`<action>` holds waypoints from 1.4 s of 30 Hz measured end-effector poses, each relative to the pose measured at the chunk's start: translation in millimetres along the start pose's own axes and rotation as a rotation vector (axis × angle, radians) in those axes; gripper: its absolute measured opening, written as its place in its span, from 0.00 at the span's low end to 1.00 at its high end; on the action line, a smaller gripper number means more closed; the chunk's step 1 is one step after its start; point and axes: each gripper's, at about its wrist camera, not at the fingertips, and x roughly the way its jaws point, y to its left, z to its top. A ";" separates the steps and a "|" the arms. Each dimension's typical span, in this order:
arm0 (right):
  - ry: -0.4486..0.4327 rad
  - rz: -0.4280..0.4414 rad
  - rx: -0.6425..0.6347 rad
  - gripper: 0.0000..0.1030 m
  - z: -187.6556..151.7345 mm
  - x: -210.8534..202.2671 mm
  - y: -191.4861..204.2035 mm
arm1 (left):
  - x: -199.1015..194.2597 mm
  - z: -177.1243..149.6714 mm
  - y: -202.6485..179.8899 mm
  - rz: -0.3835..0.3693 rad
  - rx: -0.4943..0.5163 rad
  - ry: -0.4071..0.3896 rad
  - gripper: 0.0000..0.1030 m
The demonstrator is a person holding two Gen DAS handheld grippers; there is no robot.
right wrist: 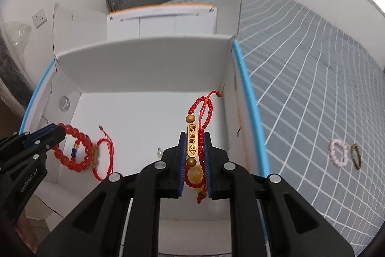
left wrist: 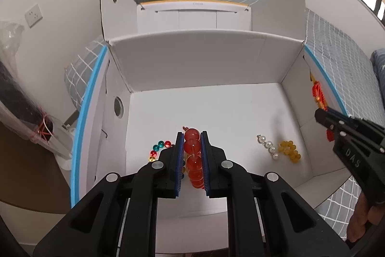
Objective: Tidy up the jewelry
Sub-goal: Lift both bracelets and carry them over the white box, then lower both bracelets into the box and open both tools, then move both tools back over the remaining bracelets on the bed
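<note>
My left gripper (left wrist: 191,136) is shut on a red bead bracelet (left wrist: 192,158) and holds it over the floor of the white open box (left wrist: 192,59). In the right wrist view the same bracelet (right wrist: 77,148) hangs from the left gripper (right wrist: 59,134). My right gripper (right wrist: 195,136) is shut on a red cord bracelet with a gold plate (right wrist: 192,143), over the box by its right wall. It shows at the right in the left wrist view (left wrist: 320,115).
On the box floor lie a pearl string (left wrist: 268,146), a yellow bead bracelet (left wrist: 288,149), small coloured beads (left wrist: 157,148) and another red cord bracelet (right wrist: 103,155). A pink bead bracelet (right wrist: 339,155) and a dark pendant (right wrist: 356,157) lie on the grey checked bedsheet (right wrist: 312,64).
</note>
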 end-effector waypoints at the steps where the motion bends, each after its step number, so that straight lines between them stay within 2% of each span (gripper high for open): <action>1: 0.010 0.000 -0.002 0.12 -0.8 2.5 0.4 | 1.3 0.0 -0.2 0.003 0.000 0.004 0.13; 14: 0.063 0.006 -0.005 0.14 -5.4 16.5 9.7 | 14.3 -1.2 1.1 0.006 0.009 0.027 0.13; 17: 0.065 0.014 0.003 0.15 -6.2 14.1 10.0 | 10.2 -0.2 0.3 0.017 0.003 0.009 0.14; 20: 0.046 0.025 0.008 0.25 -5.2 6.3 9.1 | -1.0 0.8 -3.7 0.029 0.018 -0.023 0.17; 22: 0.015 0.022 0.013 0.47 -4.4 -4.2 7.0 | -10.9 2.5 -8.0 0.026 0.024 -0.047 0.31; 24: -0.029 0.017 0.028 0.62 -3.2 -20.1 -0.6 | -23.5 4.8 -14.0 0.025 0.024 -0.083 0.42; 26: -0.068 0.012 0.045 0.66 -1.3 -36.4 -12.9 | -34.3 6.8 -20.8 0.008 0.026 -0.112 0.51; 28: -0.098 -0.009 0.060 0.71 -0.3 -50.7 -26.7 | -45.1 9.3 -30.7 -0.015 0.027 -0.143 0.68; 31: -0.153 -0.053 0.108 0.77 0.1 -74.2 -59.9 | -62.7 12.5 -55.3 -0.058 0.051 -0.198 0.80; 34: -0.179 -0.096 0.163 0.78 -4.7 -89.2 -101.9 | -73.4 14.7 -83.2 -0.095 0.077 -0.230 0.89; 37: -0.180 -0.136 0.223 0.79 -13.2 -96.5 -145.9 | -80.5 15.9 -118.7 -0.127 0.124 -0.254 0.92; 42: -0.180 -0.230 0.307 0.85 -34.3 -101.1 -215.7 | -75.9 13.6 -185.0 -0.185 0.203 -0.251 0.95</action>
